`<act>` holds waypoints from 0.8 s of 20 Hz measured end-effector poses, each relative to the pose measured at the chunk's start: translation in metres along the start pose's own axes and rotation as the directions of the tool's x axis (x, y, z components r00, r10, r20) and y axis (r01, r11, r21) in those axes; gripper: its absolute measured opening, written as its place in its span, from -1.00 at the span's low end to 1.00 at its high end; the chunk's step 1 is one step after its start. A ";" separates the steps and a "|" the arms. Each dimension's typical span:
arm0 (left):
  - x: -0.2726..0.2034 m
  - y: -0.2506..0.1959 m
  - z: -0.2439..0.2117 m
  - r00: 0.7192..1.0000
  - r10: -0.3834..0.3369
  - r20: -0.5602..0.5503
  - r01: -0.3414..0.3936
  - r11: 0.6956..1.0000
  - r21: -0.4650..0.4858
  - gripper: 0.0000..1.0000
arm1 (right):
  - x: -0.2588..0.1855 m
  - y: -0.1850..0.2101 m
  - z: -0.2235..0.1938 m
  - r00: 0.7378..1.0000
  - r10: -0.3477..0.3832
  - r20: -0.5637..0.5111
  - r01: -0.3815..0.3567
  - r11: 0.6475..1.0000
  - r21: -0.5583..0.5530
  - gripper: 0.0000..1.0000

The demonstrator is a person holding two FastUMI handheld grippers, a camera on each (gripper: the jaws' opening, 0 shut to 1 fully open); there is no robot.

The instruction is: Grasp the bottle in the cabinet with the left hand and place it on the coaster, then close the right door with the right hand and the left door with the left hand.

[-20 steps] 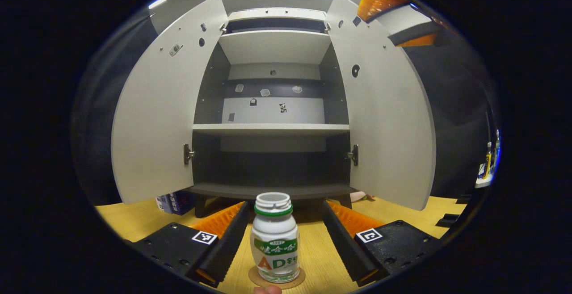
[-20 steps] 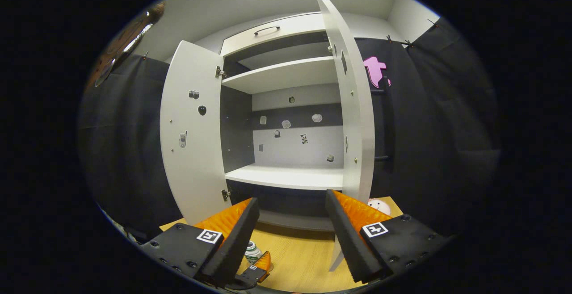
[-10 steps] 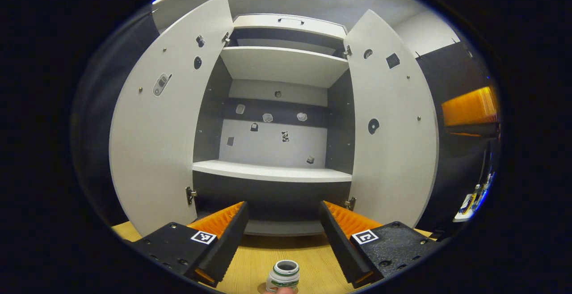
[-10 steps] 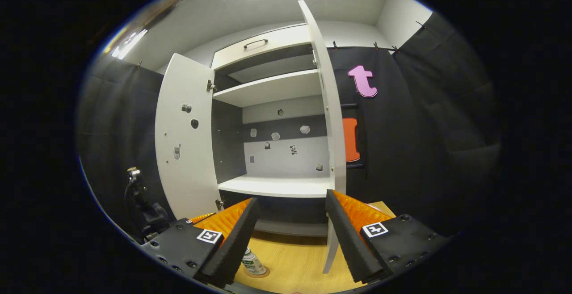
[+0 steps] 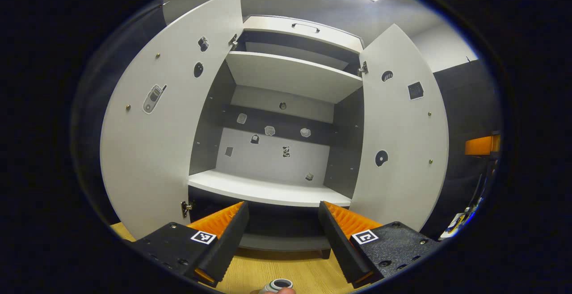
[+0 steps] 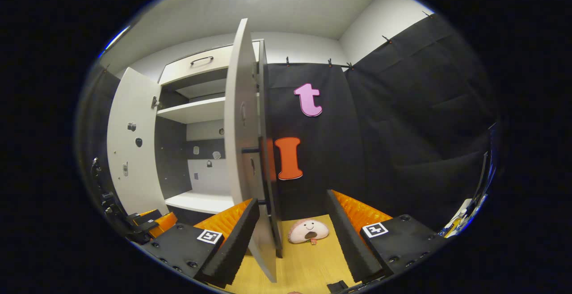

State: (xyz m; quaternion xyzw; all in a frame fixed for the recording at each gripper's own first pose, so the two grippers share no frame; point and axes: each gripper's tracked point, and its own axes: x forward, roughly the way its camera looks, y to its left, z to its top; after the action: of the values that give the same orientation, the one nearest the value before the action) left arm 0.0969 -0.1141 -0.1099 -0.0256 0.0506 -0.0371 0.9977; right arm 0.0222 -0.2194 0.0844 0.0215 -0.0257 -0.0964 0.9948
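Note:
The white bottle (image 5: 276, 285) stands on the wooden table (image 5: 263, 269), only its open mouth peeking in at the bottom of the left gripper view. My left gripper (image 5: 282, 239) hangs open above and behind it, facing the open cabinet (image 5: 272, 191). The left door (image 5: 152, 124) and right door (image 5: 402, 151) both stand wide open. In the right gripper view the right door (image 6: 241, 151) is edge-on, its lower edge just beside my left finger. My right gripper (image 6: 292, 240) is open and empty, on the door's outer side.
A pink plush toy (image 6: 308, 231) lies on the table (image 6: 313, 258) beyond the right door. The door's dark handle (image 6: 264, 173) runs down its outer face. The left gripper (image 6: 149, 222) sits low at the left. Black cloth walls close off the right.
My left gripper has lifted and tilted up away from the bottle, which slid to the view's bottom edge. My right gripper has swung right, round to the right door's outer side.

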 end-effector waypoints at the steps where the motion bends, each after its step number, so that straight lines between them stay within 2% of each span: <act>1: 0.001 0.004 -0.002 1.000 0.012 -0.009 -0.012 1.000 0.002 0.90 | 0.011 -0.004 0.008 1.000 -0.003 0.013 0.003 1.000 0.014 0.96; 5: 0.001 0.020 -0.007 0.998 0.052 -0.029 -0.053 0.999 -0.008 0.90 | 0.057 -0.025 0.014 0.999 -0.037 0.010 0.037 0.999 0.030 0.96; 8: 0.000 0.030 -0.008 0.998 0.065 -0.029 -0.064 0.998 0.010 0.90 | 0.079 -0.016 0.012 1.000 -0.018 -0.012 0.019 0.999 0.046 0.97; 12: 0.001 0.041 -0.003 0.997 0.081 -0.011 -0.081 0.996 0.033 0.91 | 0.091 -0.007 0.013 1.000 -0.023 -0.002 0.023 1.000 0.007 0.96; 13: 0.001 0.043 -0.002 0.997 0.077 -0.008 -0.077 0.997 0.032 0.91 | 0.092 -0.007 0.017 0.999 -0.029 0.013 0.029 1.000 0.005 0.73; 16: 0.007 0.049 0.003 0.998 0.065 0.001 -0.065 0.997 0.036 0.89 | 0.090 0.006 0.020 1.000 -0.008 0.021 0.007 1.000 0.004 0.72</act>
State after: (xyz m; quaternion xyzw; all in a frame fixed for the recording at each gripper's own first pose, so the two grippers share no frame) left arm 0.1076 -0.0656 -0.1103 -0.0059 0.0508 -0.0054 0.9987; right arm 0.1106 -0.2320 0.1089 0.0227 -0.0364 -0.1003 0.9940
